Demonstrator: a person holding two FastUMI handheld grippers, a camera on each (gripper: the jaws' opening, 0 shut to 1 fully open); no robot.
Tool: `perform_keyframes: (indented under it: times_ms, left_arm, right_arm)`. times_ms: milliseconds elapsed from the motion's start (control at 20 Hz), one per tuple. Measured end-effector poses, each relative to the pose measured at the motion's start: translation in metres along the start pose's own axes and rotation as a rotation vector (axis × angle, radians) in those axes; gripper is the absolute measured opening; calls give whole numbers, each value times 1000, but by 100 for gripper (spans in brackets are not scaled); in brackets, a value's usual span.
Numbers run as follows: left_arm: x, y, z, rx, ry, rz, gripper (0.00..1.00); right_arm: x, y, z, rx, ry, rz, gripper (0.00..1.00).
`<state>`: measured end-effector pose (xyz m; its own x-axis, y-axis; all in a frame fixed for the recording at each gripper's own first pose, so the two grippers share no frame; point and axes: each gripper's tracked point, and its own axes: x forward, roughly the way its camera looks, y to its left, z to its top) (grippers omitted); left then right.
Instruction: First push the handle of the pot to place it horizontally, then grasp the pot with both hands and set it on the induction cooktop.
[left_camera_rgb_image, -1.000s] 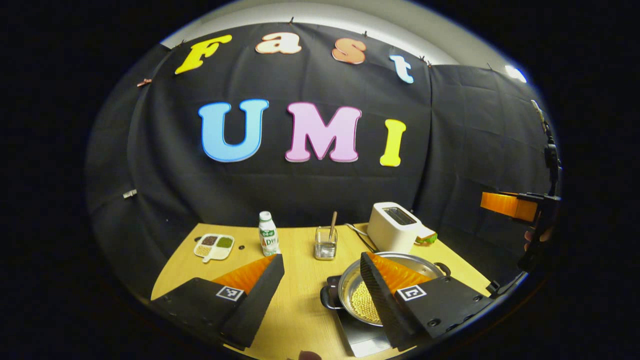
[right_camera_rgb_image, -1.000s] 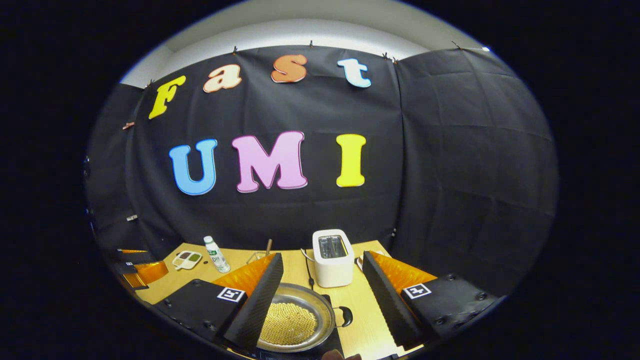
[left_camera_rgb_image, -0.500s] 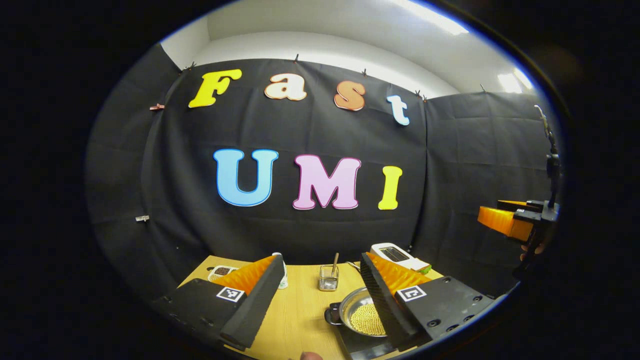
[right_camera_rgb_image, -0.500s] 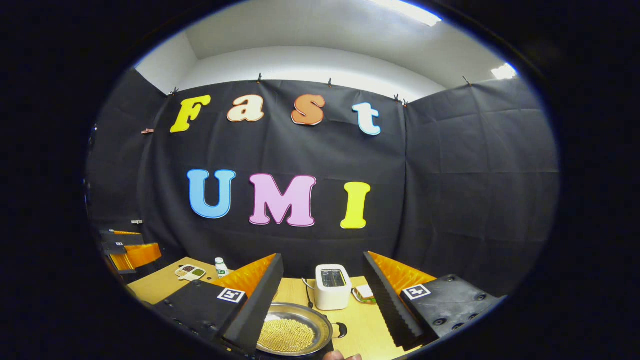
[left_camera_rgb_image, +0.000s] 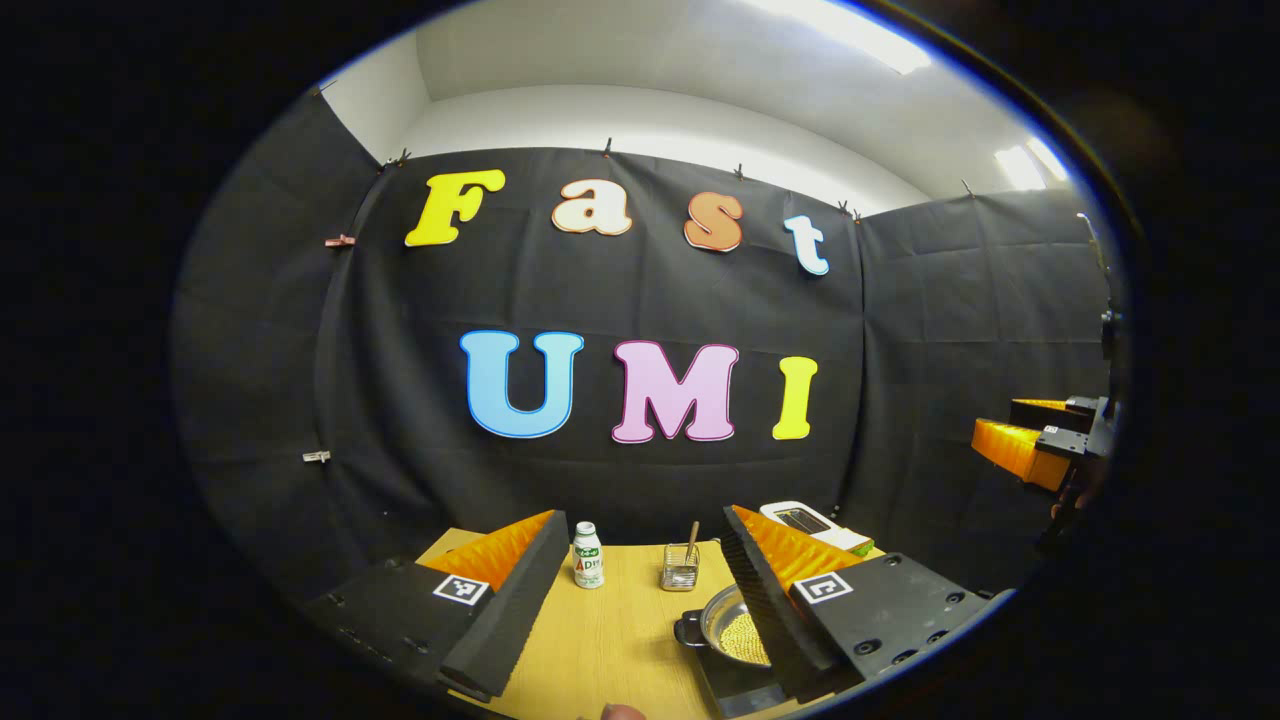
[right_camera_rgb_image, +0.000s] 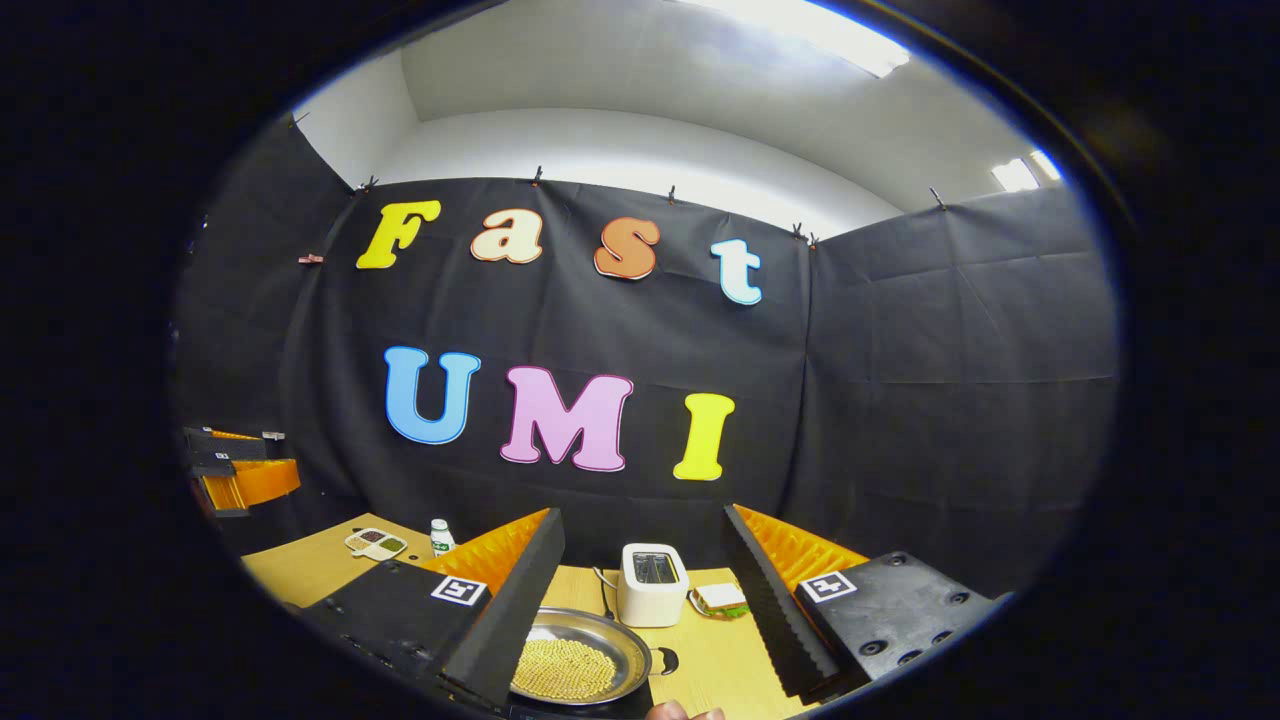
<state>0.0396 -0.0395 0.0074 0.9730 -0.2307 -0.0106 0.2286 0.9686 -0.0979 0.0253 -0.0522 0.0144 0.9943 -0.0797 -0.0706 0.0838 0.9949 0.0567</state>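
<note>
In the left gripper view the left gripper (left_camera_rgb_image: 640, 600) has its jaws spread wide with nothing between them, raised above the wooden table (left_camera_rgb_image: 610, 640); just beyond its fingers, toward five o'clock, the pot (left_camera_rgb_image: 735, 630) sits on the dark induction cooktop (left_camera_rgb_image: 735, 680), shallow and steel, a layer of yellow beans inside, one black side handle pointing to nine o'clock; the gripper touches neither; farther on, near twelve o'clock of the table, stand a small white bottle (left_camera_rgb_image: 588, 556) and a clear square holder (left_camera_rgb_image: 680, 568) with a stick in it; the white toaster (left_camera_rgb_image: 808, 522) lies past the pot at one o'clock; the other gripper (left_camera_rgb_image: 1030, 445) hangs well apart at three o'clock.

In the right gripper view the right gripper (right_camera_rgb_image: 640, 605) is likewise wide open and empty, above the table (right_camera_rgb_image: 700, 660); the pot (right_camera_rgb_image: 575, 665) lies near at six to seven o'clock, its handle (right_camera_rgb_image: 662, 660) pointing to three o'clock; behind it stand the toaster (right_camera_rgb_image: 650, 585) and a sandwich (right_camera_rgb_image: 718, 598); a divided dish (right_camera_rgb_image: 375, 543) and the bottle (right_camera_rgb_image: 440, 537) sit far off at nine o'clock.
</note>
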Motion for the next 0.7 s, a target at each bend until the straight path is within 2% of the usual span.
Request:
perform_keyframes:
  times_ms: [700]
  left_arm:
    - [-3,-6,-6,12,34,-18,95]
  right_arm:
    - [-11,4,-4,8,28,-6,96]
